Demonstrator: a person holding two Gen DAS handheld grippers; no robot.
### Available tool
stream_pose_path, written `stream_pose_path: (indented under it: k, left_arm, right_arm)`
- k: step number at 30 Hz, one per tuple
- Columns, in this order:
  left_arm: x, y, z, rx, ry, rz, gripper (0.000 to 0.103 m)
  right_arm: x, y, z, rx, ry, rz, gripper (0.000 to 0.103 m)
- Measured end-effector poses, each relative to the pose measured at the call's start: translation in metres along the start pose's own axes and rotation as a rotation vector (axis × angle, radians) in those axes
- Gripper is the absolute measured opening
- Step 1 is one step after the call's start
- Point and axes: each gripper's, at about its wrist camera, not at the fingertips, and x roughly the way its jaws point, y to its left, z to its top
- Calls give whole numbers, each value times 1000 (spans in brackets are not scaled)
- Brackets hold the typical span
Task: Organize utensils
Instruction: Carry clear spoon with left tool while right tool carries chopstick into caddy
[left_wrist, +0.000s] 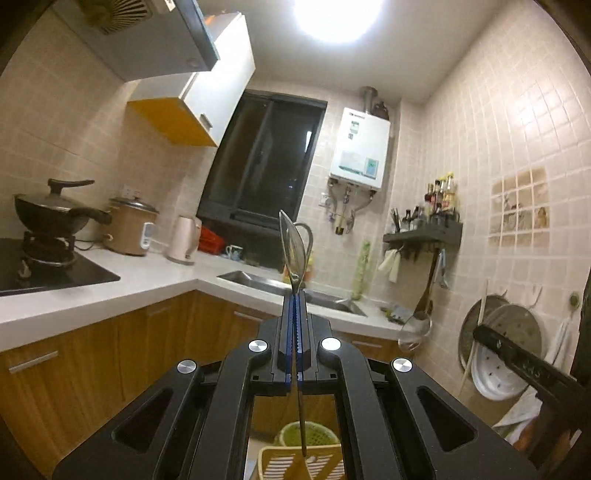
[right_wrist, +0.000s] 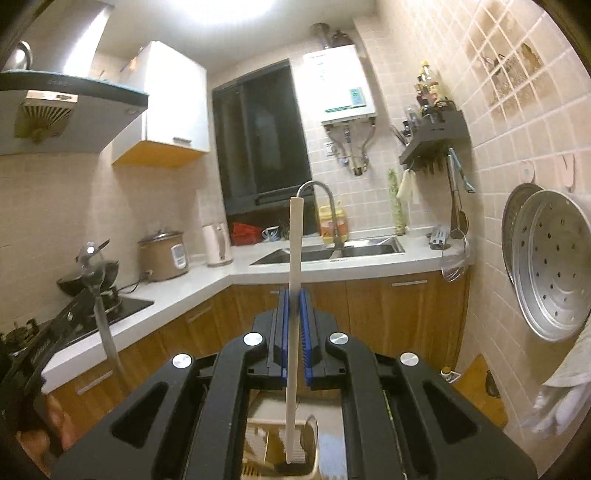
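L tongs (left_wrist: 296, 295): closed on metal spoon (left_wrist: 293, 243), gripped at handle, bowl up, handle end hanging below jaws. R tongs (right_wrist: 294, 295): closed on pale flat stick (right_wrist: 295, 280), near upright, gripped mid-length, lower end w/ white bristles, prob. a brush. Both held in air, pointing level twd sink (right_wrist: 354, 251) corner. Below: slatted basket (left_wrist: 295, 461) on floor. White desk (left_wrist: 155, 280) w/ rice cooker (left_wrist: 131, 230), kettle (left_wrist: 183, 240). R tongs visible at right edge of left view.

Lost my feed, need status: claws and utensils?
Left claw shut on metal spoon. Right claw shut on pale flat utensil handle. Both raised, nothing blocking.
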Motion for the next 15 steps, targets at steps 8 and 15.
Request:
stream_pose_path:
  k: [8,15]
  left_arm:
    - [14,8,-39,76,-4,97,0]
    - [20,9,-62,107,21,113,0]
  right_arm:
    - [31,12,-35,-18,-15,-10,5]
    - [32,18,-54,-55,-23,-10,5]
